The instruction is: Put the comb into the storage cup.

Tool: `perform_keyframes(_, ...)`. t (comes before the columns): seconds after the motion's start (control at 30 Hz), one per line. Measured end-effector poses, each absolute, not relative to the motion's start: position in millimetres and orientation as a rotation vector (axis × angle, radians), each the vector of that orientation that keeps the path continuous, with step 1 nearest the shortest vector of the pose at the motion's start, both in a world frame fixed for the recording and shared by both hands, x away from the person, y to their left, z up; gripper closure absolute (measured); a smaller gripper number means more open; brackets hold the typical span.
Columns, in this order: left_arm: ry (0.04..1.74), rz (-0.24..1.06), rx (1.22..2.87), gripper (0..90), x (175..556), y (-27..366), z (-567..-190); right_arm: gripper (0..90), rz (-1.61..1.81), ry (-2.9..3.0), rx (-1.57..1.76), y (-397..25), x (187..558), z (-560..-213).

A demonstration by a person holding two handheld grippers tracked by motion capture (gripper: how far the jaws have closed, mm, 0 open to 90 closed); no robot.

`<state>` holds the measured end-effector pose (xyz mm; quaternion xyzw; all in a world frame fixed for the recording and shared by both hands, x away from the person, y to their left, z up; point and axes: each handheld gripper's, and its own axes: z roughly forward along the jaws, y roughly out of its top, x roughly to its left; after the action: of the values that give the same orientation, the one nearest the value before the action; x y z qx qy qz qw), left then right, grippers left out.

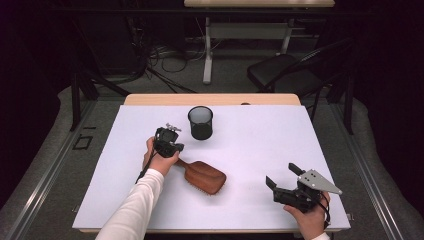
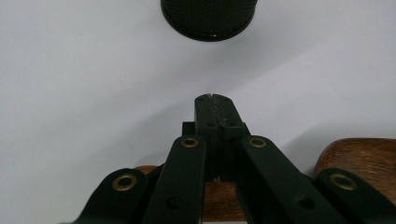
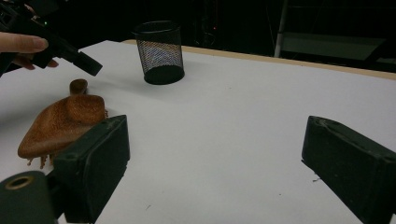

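A wooden hairbrush (image 1: 204,177) lies bristles-down on the white table (image 1: 260,145), its handle pointing toward my left hand. My left gripper (image 1: 177,147) hovers just above the handle end with its jaws pressed together and nothing between them. In the left gripper view the shut tips (image 2: 214,100) point at the black mesh cup (image 2: 208,18), with the brush (image 2: 364,161) below. The cup (image 1: 200,122) stands upright at the table's far middle. My right gripper (image 1: 282,175) rests near the front right, open wide and holding nothing (image 3: 224,158); the brush (image 3: 63,121) and cup (image 3: 159,51) lie ahead.
A strip of wooden tabletop (image 1: 210,99) shows beyond the white cover. Farther back stand a black chair (image 1: 285,70) and a desk frame (image 1: 207,50) with cables on the floor. Wide white surface lies between the brush and my right gripper.
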<state>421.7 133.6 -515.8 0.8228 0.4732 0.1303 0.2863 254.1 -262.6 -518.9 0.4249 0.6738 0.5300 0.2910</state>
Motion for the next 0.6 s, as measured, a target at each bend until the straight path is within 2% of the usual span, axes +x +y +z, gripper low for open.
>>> perform_keyframes(0.6, 1.294, 0.324, 2.258, 90.0, 424.2, 131.2, -525.7, 7.4, 1.414, 1.8, 1.132, -262.5, 254.2, -519.0)
